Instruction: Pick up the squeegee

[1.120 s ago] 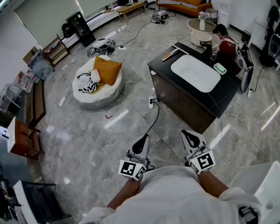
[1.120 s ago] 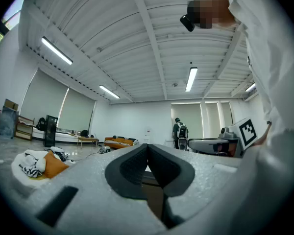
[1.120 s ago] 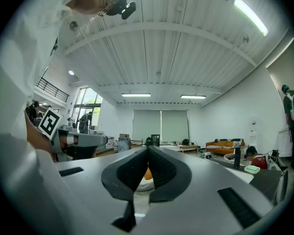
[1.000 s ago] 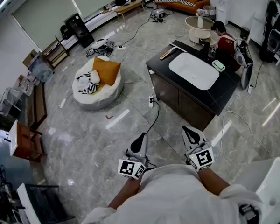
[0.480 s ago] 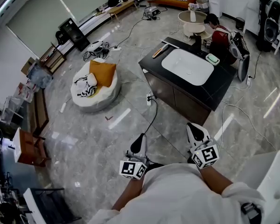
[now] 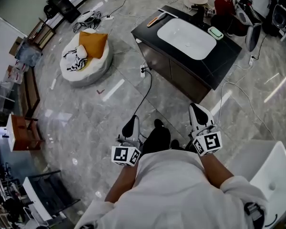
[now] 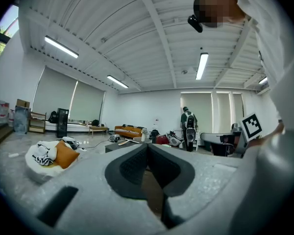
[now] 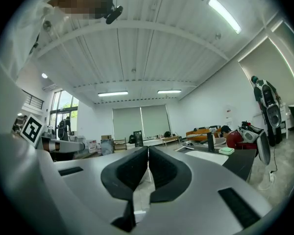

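While left gripper (image 6: 131,121) and right gripper (image 6: 197,109) are closed, empty; counter (image 6: 220,57) items too small to name

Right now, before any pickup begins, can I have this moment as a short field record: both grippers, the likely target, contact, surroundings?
left gripper: shut, empty, held level at the person's waist
right gripper: shut, empty, level
likely target: tan long-handled tool on the far left corner of the black cabinet, beside the white oval basin; too small to confirm as the squeegee
contact: none; grey marble floor lies between grippers and cabinet
nearby: white beanbag with orange cushion, far left
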Motion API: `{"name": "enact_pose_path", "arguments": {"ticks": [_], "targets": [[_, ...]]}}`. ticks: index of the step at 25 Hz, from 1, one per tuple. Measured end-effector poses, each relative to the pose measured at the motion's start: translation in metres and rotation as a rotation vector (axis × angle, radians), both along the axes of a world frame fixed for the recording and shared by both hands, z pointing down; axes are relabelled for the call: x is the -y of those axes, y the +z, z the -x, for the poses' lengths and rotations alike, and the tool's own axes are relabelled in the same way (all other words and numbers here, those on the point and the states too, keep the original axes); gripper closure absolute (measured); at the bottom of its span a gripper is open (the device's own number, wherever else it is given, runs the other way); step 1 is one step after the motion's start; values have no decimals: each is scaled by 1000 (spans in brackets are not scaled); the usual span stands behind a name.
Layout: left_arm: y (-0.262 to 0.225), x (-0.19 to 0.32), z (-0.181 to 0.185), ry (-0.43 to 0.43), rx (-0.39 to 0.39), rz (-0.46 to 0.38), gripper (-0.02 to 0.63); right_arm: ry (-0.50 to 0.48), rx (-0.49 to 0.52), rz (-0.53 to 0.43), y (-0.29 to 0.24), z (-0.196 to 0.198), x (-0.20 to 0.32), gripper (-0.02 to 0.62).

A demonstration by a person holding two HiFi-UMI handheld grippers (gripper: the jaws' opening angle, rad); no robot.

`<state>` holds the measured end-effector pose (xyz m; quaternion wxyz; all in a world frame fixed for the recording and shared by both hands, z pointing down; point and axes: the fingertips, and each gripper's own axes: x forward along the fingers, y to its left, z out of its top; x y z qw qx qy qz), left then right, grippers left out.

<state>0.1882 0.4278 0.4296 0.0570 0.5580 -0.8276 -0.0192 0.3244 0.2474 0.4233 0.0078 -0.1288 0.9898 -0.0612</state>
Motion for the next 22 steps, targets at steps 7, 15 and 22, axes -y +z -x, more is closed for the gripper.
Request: {"name": "enact_pose_path", "arguments": {"ticks": [7, 15, 22], "targets": [[16, 29, 36, -10, -37, -2, 591, 27, -31, 13, 12, 25, 35, 580], [20, 71, 115, -33, -79, -26, 591, 44, -66, 87, 24, 97, 78, 580], [9, 123, 195, 17, -60, -20, 591, 40, -101, 48, 12, 178, 118, 580]]}}
